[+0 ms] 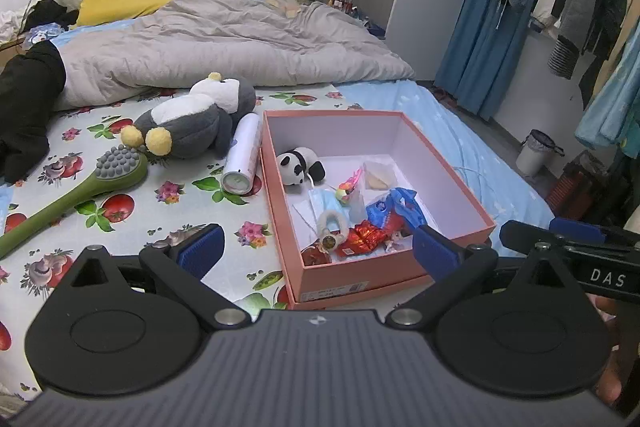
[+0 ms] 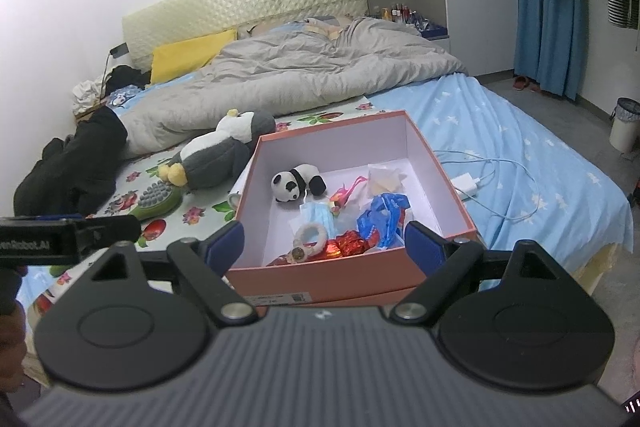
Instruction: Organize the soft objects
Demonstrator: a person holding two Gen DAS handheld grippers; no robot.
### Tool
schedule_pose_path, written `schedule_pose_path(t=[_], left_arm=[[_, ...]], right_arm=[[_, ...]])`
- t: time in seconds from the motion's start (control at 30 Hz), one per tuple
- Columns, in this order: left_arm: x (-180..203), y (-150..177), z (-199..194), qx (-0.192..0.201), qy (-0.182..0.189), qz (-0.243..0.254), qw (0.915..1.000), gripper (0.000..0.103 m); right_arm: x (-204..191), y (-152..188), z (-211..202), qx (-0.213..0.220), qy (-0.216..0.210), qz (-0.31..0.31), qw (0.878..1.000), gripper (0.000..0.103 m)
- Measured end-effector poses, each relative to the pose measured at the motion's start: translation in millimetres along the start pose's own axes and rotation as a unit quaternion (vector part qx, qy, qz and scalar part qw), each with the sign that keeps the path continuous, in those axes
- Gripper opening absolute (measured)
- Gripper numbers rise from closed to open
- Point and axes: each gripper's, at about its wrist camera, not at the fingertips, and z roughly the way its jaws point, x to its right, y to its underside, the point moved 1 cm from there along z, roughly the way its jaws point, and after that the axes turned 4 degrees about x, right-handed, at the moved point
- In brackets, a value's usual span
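Plush grey-and-white penguin [image 1: 196, 119] lies on the bed [image 1: 132, 223] left of the pink box [image 1: 448, 163]; both my hand-held grippers, left [image 1: 316, 247] and right [image 2: 324, 243], gape empty, and I judge its light, squashy belly easiest to pinch.

Pink box [image 1: 360, 279], white inside; black-and-white panda [image 1: 300, 167]; grey, white and yellow penguin [image 1: 196, 123]; green brush [image 1: 80, 191]; flower-and-fruit patterned sheet [image 1: 180, 211]; yellow pillow [image 1: 124, 1].
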Motion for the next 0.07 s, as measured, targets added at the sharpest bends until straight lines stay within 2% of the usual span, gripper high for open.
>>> schedule_pose_path(t=[0.07], left_arm=[[-2.1, 0.7, -0.6, 0.001, -0.002, -0.003, 1.0000, 0.102]], right_arm=[[-0.4, 0.2, 0.3, 0.001, -0.003, 0.001, 1.000, 0.089]])
